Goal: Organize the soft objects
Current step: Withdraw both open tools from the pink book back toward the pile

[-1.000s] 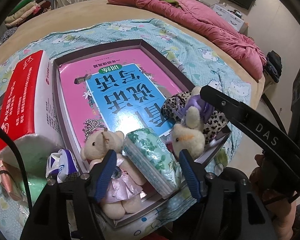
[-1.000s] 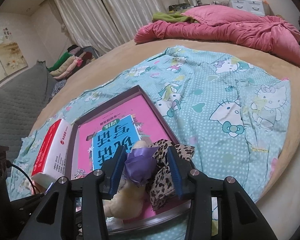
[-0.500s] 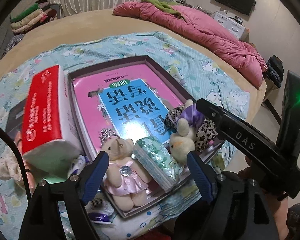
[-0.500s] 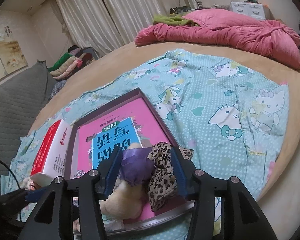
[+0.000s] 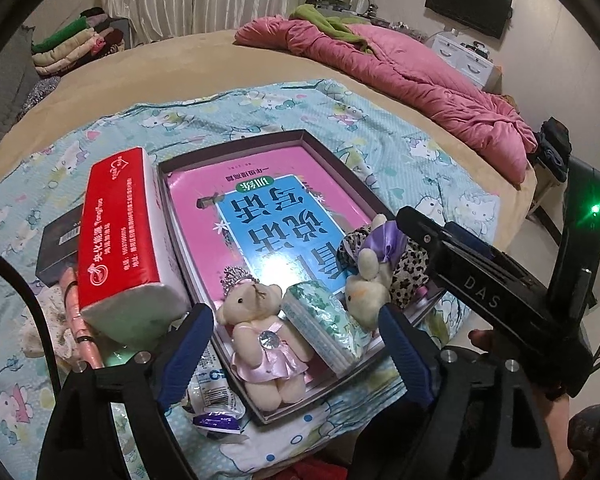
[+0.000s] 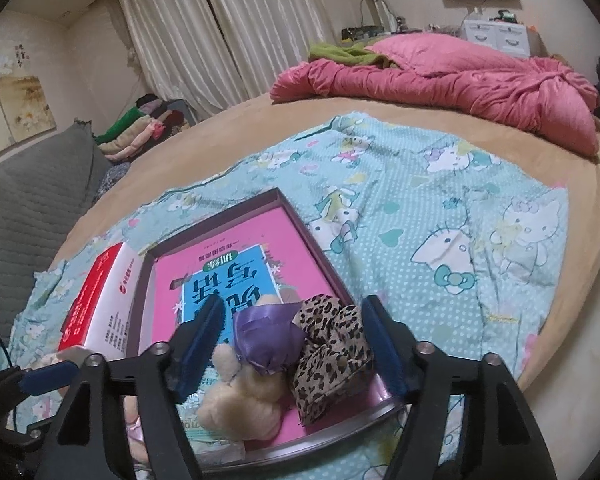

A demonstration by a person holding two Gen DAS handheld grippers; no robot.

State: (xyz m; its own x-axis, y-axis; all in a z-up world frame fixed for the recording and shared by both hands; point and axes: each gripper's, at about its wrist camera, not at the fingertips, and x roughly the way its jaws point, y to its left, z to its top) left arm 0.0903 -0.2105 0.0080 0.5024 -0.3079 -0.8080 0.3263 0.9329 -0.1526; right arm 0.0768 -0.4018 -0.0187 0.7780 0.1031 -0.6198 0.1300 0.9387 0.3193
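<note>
Left wrist view: I see my left tongs [image 5: 296,350] opening, jaws wide and clear of everything, nothing gripped. Between the blue pads, at 12 o'clock from the tips, stand the pink-dressed bear [image 5: 262,338] and the green tissue pack [image 5: 324,324], both inside the near end of the shallow box [image 5: 332,152], which lies on the bed's patterned sheet [image 5: 228,116]. The rabbit toy [image 5: 366,280] with its purple bow and the leopard-print fabric [image 5: 408,264] sit at 1 o'clock, under the right tongs [image 5: 412,220]. Outside the box, the red tissue box [image 5: 116,236] lies at 10 o'clock.

Right wrist view: my right tongs [image 6: 296,336] are opening; the pads stand off both sides of the rabbit toy [image 6: 240,396] and leopard-print fabric [image 6: 332,352], touching neither, so nothing is held. The pair lies directly between the jaws at 12 o'clock, side by side across the gap.

Judgement: the items left outside the box lie at 9 to 10 o'clock of the box, so the left hand is nearer to them.
</note>
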